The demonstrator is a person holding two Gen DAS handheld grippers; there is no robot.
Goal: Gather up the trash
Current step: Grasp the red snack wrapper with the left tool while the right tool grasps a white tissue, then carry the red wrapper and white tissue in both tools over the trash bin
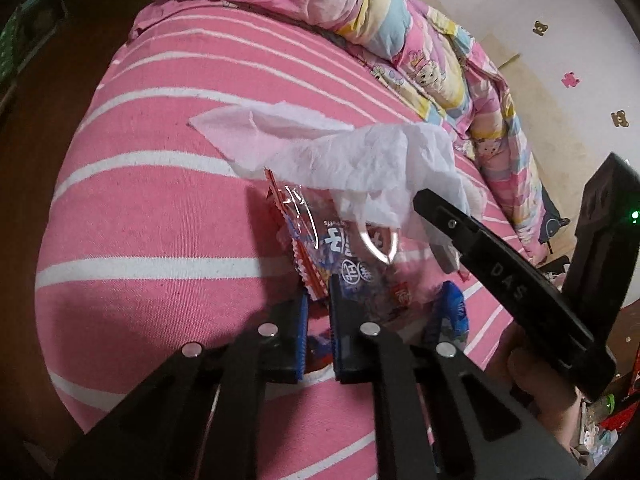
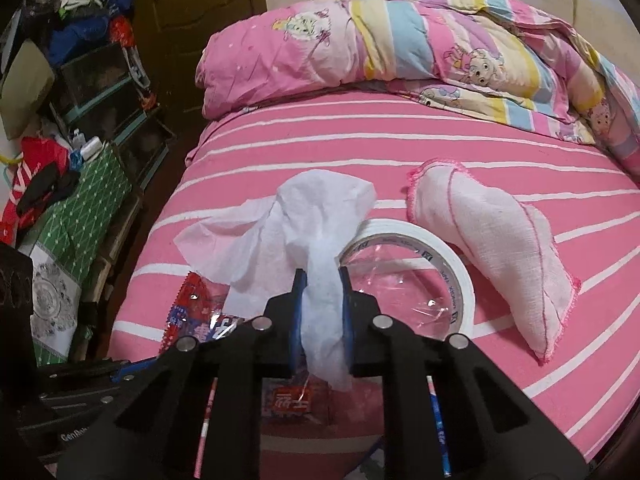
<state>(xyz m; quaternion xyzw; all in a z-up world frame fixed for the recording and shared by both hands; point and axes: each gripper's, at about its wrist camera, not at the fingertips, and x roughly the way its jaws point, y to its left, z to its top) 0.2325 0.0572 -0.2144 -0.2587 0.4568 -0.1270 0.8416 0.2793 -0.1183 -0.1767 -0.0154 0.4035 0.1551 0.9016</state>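
left gripper [image 1: 318,312] clamped on snack wrapper [image 1: 320,240]; right gripper [image 2: 322,300] pinching white tissue [image 2: 312,224]; both on striped bed [image 2: 480,152], tape roll [image 2: 440,248] near right

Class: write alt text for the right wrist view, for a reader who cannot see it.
The right gripper pinches a crumpled white tissue above a pink striped bed. Beside it lie a tape roll, a pink-edged cloth and a plastic snack wrapper; a cartoon quilt is bunched behind.
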